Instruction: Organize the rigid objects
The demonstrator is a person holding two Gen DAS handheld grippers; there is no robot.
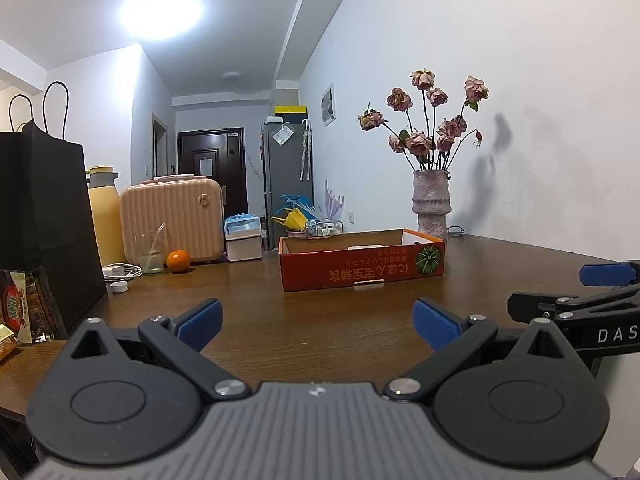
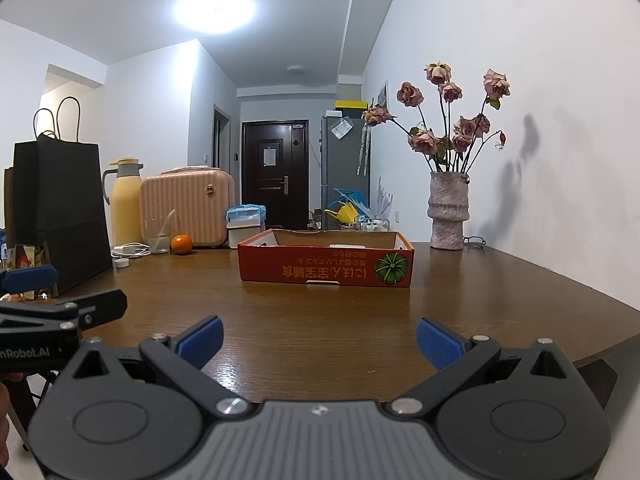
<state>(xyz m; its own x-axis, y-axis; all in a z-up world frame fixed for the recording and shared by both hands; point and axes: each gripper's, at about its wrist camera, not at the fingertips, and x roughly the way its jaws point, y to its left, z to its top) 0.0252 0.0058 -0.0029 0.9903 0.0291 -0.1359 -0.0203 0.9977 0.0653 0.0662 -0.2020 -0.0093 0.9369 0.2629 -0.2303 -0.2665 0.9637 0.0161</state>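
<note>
A shallow red cardboard box [image 1: 362,270] with a green pumpkin print stands on the brown wooden table [image 1: 320,328], ahead of both grippers; it also shows in the right wrist view [image 2: 326,264]. Something white lies inside it, mostly hidden by the wall. My left gripper [image 1: 318,326] is open and empty, low over the table's near edge. My right gripper [image 2: 320,340] is open and empty, beside it to the right. Each gripper shows at the edge of the other's view.
At the table's left stand a black paper bag [image 1: 44,224], snack packets [image 1: 20,312], a yellow flask [image 1: 105,216], a pink case [image 1: 173,216], a glass [image 1: 150,254], an orange [image 1: 177,261] and a white charger [image 1: 120,270]. A vase of dried roses [image 1: 432,204] stands by the wall.
</note>
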